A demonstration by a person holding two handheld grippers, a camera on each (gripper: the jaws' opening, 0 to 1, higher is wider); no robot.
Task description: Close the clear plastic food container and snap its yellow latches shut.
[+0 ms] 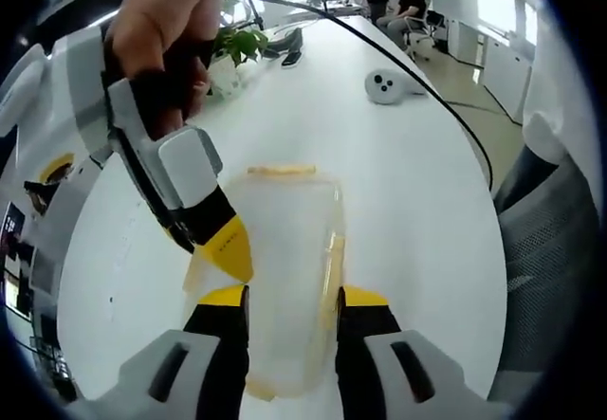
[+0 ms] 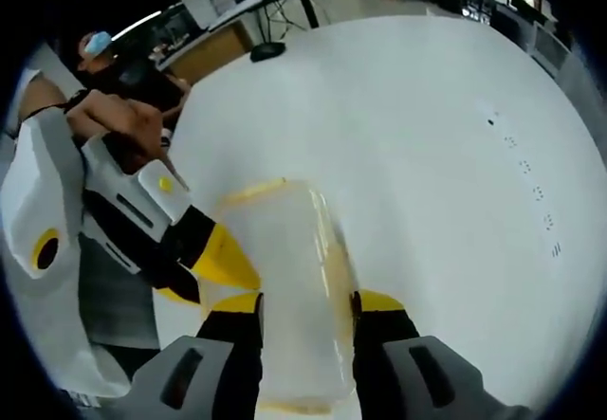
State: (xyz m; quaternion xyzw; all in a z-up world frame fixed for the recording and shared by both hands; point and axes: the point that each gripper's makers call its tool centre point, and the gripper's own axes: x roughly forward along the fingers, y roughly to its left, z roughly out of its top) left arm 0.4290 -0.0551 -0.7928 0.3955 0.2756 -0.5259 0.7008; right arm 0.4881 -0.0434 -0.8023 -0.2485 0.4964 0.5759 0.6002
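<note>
Both grippers are seen closed upon the clear container point(image 1: 285, 278), which is set on the white table point(image 1: 417, 211): the left gripper point(image 1: 292, 297) is clamped on its near end at 6 o'clock in its own view, and the right gripper point(image 2: 305, 304) likewise in its own. A yellow latch point(image 1: 281, 169) is seen at the container's far end, at 12 o'clock. A potted plant point(image 1: 235, 50) and a round grey device point(image 1: 387, 85) are seen well beyond, at 11 and 1 o'clock.

Bright, even indoor light; far windows point(image 1: 493, 3) blow out to white. The white table point(image 1: 417, 183) glares and carries only faint shadows. Fisheye bending warps the edges, and the near jaws look soft.
</note>
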